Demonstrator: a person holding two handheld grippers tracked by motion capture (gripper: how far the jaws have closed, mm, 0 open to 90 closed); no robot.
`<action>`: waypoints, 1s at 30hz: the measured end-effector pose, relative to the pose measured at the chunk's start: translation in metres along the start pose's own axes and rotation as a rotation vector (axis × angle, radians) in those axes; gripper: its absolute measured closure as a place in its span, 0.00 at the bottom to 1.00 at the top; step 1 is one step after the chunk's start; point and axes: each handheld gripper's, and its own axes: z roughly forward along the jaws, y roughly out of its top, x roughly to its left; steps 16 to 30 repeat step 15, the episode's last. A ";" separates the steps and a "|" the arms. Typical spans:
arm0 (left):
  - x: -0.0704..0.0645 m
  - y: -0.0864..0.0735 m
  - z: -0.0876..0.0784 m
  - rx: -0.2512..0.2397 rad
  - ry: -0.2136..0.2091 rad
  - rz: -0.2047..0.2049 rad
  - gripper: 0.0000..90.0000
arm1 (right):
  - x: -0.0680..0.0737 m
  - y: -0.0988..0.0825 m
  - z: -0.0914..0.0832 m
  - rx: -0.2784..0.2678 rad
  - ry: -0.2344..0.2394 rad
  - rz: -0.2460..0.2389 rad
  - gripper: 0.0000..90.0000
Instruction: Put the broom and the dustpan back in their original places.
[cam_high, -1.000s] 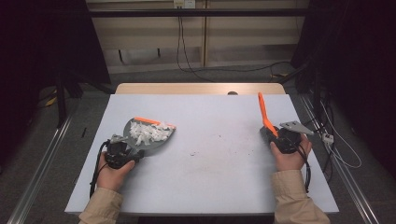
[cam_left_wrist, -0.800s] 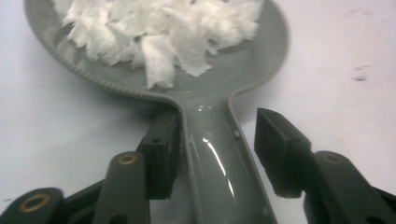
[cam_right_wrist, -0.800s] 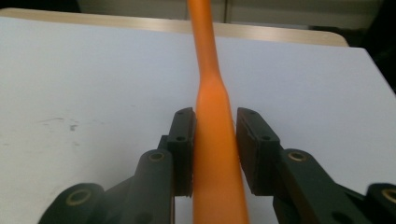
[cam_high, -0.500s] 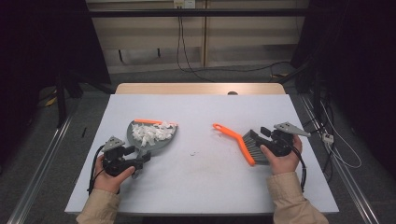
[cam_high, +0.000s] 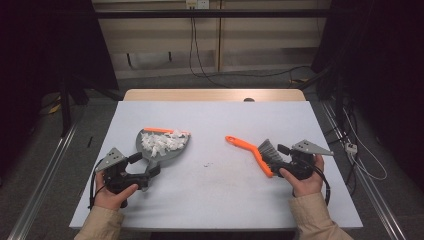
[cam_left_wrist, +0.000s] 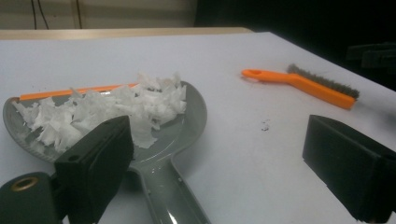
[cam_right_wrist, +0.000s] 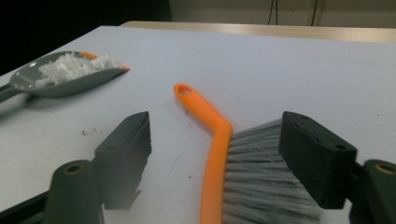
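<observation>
Both claws I am working have just been opening: the left claw (cam_high: 146, 167) is releasing the dustpan (cam_high: 165, 148), the right claw (cam_high: 277, 158) is releasing the brush (cam_high: 252, 151) on the table (cam_high: 215, 200).

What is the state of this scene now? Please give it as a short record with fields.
surface: white table
dustpan: grey dustpan lying flat, handle between the left tool's jaws, not pressed
contents: white paper scraps piled in the dustpan
brush: orange brush lying on the table, bristles between the right tool's jaws
left tool: left tool, jaws have just been opening
right tool: right tool, jaws have just been opening
leftover: small crumbs between dustpan and brush
</observation>
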 end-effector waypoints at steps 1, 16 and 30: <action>0.000 0.000 -0.002 -0.005 -0.002 0.007 0.09 | 0.000 -0.001 -0.002 0.003 -0.002 -0.007 0.26; 0.006 -0.008 -0.015 -0.041 -0.019 0.009 0.07 | 0.007 -0.020 -0.013 0.055 0.003 -0.059 0.24; 0.006 -0.008 -0.015 -0.041 -0.019 0.009 0.07 | 0.007 -0.020 -0.013 0.055 0.003 -0.059 0.24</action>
